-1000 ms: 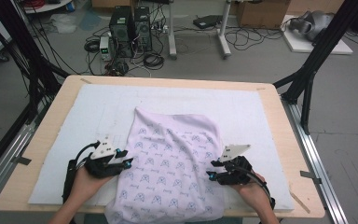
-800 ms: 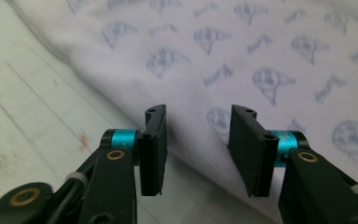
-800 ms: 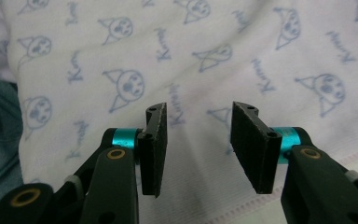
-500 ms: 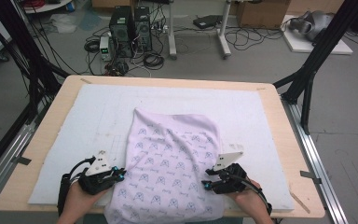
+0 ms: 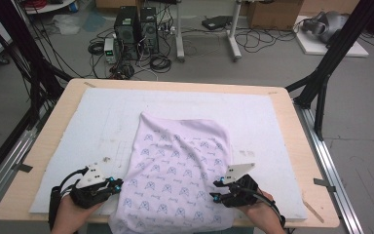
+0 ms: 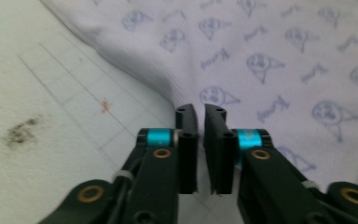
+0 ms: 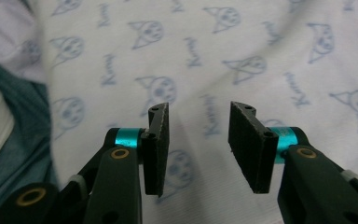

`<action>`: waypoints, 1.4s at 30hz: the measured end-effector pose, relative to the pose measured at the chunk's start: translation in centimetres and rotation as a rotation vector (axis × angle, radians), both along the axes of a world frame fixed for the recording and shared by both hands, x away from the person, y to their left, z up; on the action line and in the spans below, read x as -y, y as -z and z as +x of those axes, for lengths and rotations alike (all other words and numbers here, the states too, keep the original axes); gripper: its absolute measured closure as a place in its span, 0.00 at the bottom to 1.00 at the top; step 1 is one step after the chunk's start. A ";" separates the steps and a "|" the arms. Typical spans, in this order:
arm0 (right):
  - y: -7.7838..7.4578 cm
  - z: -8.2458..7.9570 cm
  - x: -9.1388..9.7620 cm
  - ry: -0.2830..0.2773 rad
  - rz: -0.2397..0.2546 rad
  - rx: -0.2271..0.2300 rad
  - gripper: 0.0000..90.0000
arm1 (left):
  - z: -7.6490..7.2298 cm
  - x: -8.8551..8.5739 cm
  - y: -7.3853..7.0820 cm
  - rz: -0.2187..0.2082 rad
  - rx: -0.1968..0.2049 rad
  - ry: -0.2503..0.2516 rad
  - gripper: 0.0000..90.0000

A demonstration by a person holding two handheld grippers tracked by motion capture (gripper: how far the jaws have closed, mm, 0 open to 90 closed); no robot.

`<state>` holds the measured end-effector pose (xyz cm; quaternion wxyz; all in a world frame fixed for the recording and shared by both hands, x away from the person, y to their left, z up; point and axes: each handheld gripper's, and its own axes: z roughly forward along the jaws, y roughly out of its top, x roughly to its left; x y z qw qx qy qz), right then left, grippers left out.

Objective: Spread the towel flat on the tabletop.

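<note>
A soft cloth [image 5: 177, 175] lies on the near half of the desk [image 5: 292, 122], on top of a pale mat [image 5: 102, 112]. Its near end hangs a little over the desk's front edge. The cloth is very light purple with small blue cat faces all over it. Next to each face is a short blue word. The letters are too blurry to read.

The left gripper [image 5: 119, 184] sits at the cloth's left edge. In the left gripper view its jaws are almost together, with just a thin gap, and the tips [image 6: 200, 114] rest right at the rim of the cloth [image 6: 284, 60]. I cannot see any cloth pinched between them, so it looks closed on nothing. The mat [image 6: 42, 93] beside it has faint pencil lines and a dark smudge.

The right gripper [image 5: 215, 191] is over the cloth's right side. Its jaws [image 7: 199, 122] stand partly open and have just been closing a little. Only flat cloth [image 7: 261, 46] shows in the gap, and the pads do not press on it.

The cloth looks light, thin and floppy. It will bend, wrinkle and sag when lifted, and it will not break. I think it is best to pinch it at an edge or corner, one gripper on each side. A pinch in the flat middle may slide off or grab just one fold.
</note>
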<state>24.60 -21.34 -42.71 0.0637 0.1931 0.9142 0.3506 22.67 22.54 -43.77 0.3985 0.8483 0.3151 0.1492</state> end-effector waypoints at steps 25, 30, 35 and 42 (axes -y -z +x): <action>0.9 -0.3 0.4 0.015 0.008 -0.033 0.63 | -0.8 -1.1 -0.5 0.012 0.052 -0.060 0.96; 0.3 -1.2 0.4 -0.018 0.038 -0.024 0.63 | -2.1 -0.8 -0.9 -0.024 0.048 0.028 0.78; 0.2 -2.7 0.2 -0.078 0.042 -0.022 0.64 | -3.1 0.6 0.5 0.013 0.009 0.140 0.71; 1.1 -2.9 0.5 -0.113 0.027 -0.042 0.97 | -4.2 0.8 0.8 0.032 0.070 0.129 0.99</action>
